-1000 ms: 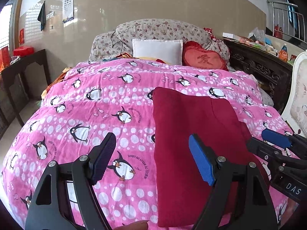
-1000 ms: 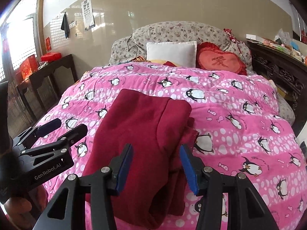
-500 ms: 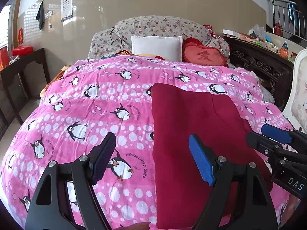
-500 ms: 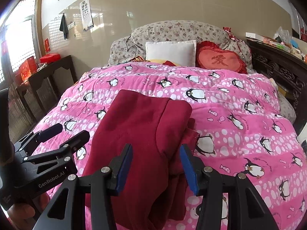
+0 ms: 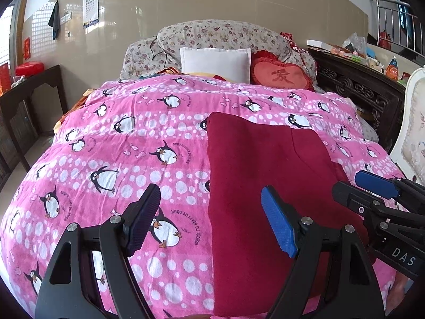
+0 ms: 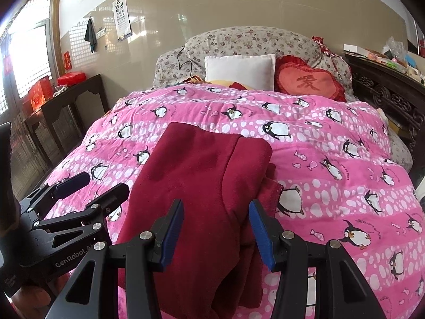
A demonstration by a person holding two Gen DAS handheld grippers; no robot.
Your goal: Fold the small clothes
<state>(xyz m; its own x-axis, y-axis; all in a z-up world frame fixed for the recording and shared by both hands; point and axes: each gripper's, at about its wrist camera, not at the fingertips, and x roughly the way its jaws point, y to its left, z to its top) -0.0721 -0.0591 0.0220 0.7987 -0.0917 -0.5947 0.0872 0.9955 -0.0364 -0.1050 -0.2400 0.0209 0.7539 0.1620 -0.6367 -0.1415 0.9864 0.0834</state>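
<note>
On the quilt (image 5: pixel 111 138) lies the garment (image 6: pixel 202 180), folded lengthwise, one edge bunched. Left gripper (image 5: pixel 212 220) hovers at its left edge, jaws apart, empty. Right gripper (image 6: pixel 216 235) hovers over the near end, jaws apart, gripping nothing; likely poised for the next fold.

Bright, sharp, fisheye-warped edges

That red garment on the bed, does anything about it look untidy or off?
Yes. The red garment lies mostly flat on the pink quilt, but on its right side a part sticks out from under the top layer, bunched and uneven. The left edge is straight and neat. Both grippers are open above it.
</note>
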